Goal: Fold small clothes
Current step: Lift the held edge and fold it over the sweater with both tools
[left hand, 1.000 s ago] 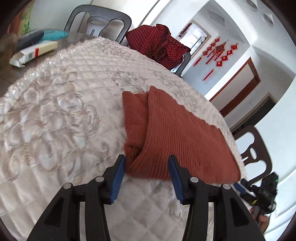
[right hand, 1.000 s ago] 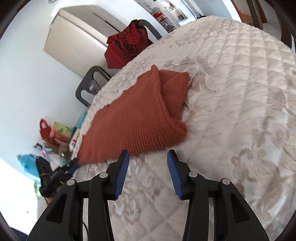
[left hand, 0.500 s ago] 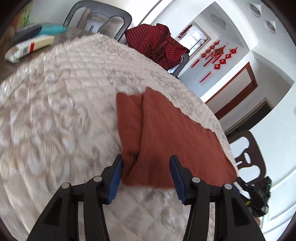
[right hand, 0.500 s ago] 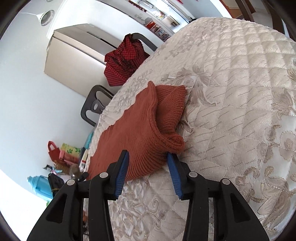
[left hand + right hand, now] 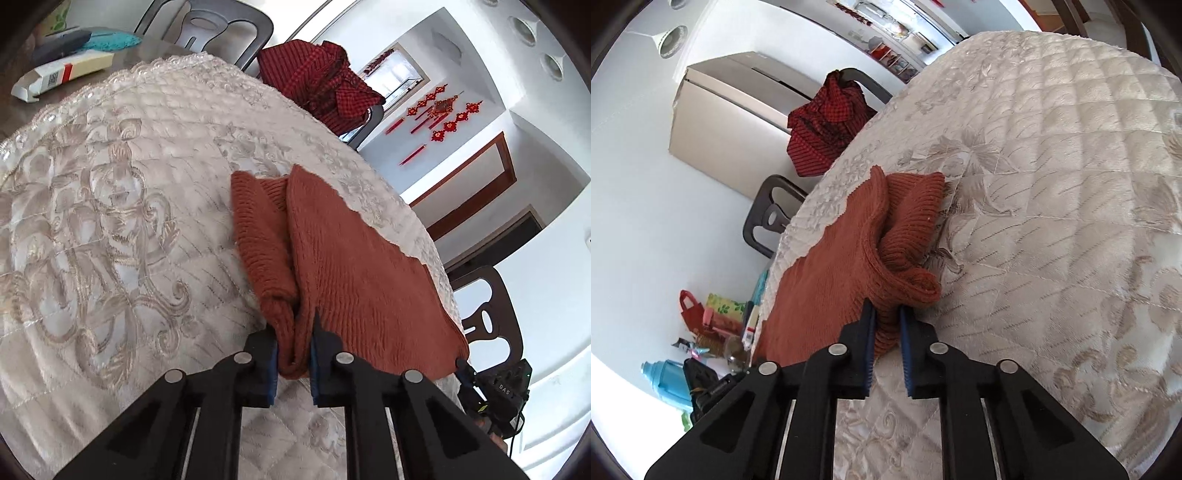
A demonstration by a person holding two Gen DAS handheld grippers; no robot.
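Observation:
A rust-red knitted sweater point(image 5: 351, 266) lies folded lengthways on the quilted cream tablecloth point(image 5: 110, 221), one sleeve tucked along its side. My left gripper point(image 5: 293, 328) is closing its jaws on the sweater's near corner, and the blue pads pinch a bunch of knit. In the right wrist view the same sweater point(image 5: 842, 266) runs away to the left. My right gripper point(image 5: 886, 314) is closing on its other near corner, where fabric is squeezed between the pads. The right gripper's body point(image 5: 491, 391) shows at the sweater's far end in the left wrist view.
A red checked garment point(image 5: 321, 81) hangs over a dark chair back beyond the table. A white carton point(image 5: 62, 75) and a teal cloth lie at the far left. A brown chair point(image 5: 491, 314) stands at the right. A fridge point(image 5: 731, 110), bags and a blue bottle point(image 5: 665, 380) stand beside the table.
Both grippers moved forward onto the sweater's near edge and went from open to pinching it. The knit now bunches up between each pair of pads.

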